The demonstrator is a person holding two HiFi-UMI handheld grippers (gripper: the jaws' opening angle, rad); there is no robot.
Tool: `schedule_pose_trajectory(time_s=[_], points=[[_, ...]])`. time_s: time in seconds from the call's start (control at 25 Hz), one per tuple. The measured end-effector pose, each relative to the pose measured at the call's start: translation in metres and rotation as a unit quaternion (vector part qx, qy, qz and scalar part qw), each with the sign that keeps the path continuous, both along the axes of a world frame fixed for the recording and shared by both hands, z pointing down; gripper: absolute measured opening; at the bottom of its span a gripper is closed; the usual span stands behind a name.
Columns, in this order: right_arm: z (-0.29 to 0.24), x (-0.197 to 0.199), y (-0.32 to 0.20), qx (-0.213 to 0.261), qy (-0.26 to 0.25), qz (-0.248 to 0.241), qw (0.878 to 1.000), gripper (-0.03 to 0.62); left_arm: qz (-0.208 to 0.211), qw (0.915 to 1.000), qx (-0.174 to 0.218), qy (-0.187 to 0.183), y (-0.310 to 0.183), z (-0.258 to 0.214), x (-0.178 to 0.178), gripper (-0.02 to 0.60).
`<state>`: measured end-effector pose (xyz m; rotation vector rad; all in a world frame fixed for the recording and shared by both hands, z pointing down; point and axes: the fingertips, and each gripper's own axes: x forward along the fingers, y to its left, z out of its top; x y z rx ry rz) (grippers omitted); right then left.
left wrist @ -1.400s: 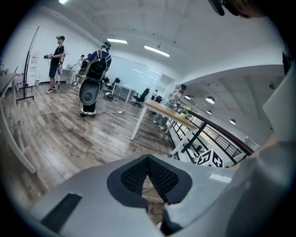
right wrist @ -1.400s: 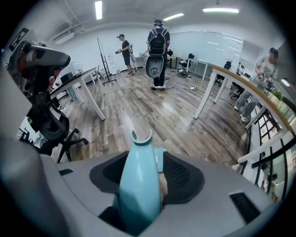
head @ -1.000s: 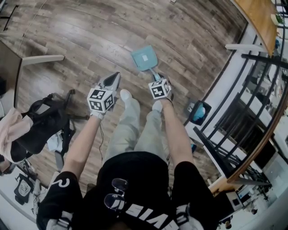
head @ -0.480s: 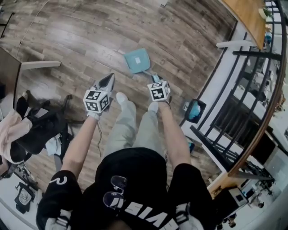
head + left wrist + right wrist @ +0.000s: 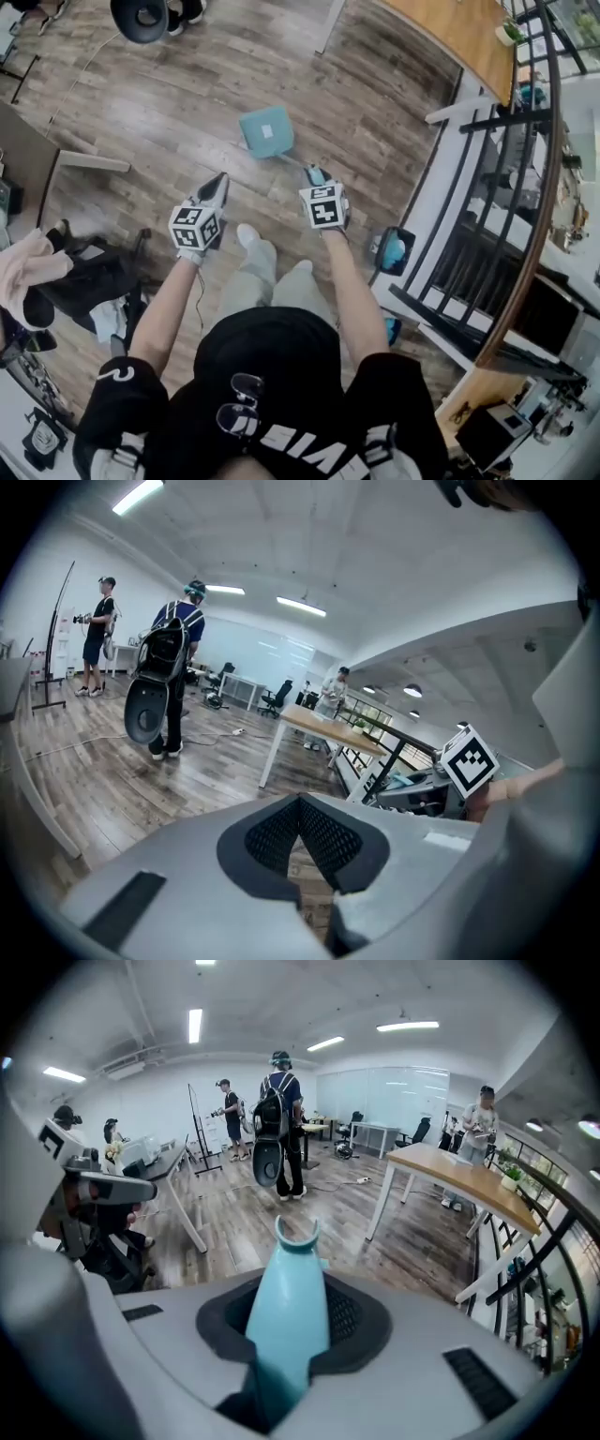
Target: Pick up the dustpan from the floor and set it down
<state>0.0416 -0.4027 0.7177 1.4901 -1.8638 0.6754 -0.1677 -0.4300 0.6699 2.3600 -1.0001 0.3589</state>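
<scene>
Head view: the teal dustpan (image 5: 266,131) is held out over the wooden floor (image 5: 141,103) at upper centre. Only the right tool view shows the grip: the right tool (image 5: 286,1335) clamps the dustpan's handle. The left tool (image 5: 221,183), lower left of the pan, is closed on nothing. The person's arms (image 5: 169,309) reach forward, tools angled downward.

Wood floor (image 5: 141,103), wooden table (image 5: 459,36), black railing (image 5: 511,119), black bag (image 5: 89,281), pink cloth (image 5: 26,272)
</scene>
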Motion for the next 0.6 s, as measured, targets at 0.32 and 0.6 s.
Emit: schedule_pose_trajectory(time_s=[0.32,0.6], points=[[-0.101,0.010,0.035,0.081,-0.021,0.010,0.996,0.077,-0.008,0.9975,0.068,-0.014,0.032,-0.074,0.013,-0.002],[-0.178,0.025,0.100,0.142,-0.034,0.022,0.989,0.078,0.005,0.9935,0.113,0.005,0.097,-0.140,0.044,-0.002]])
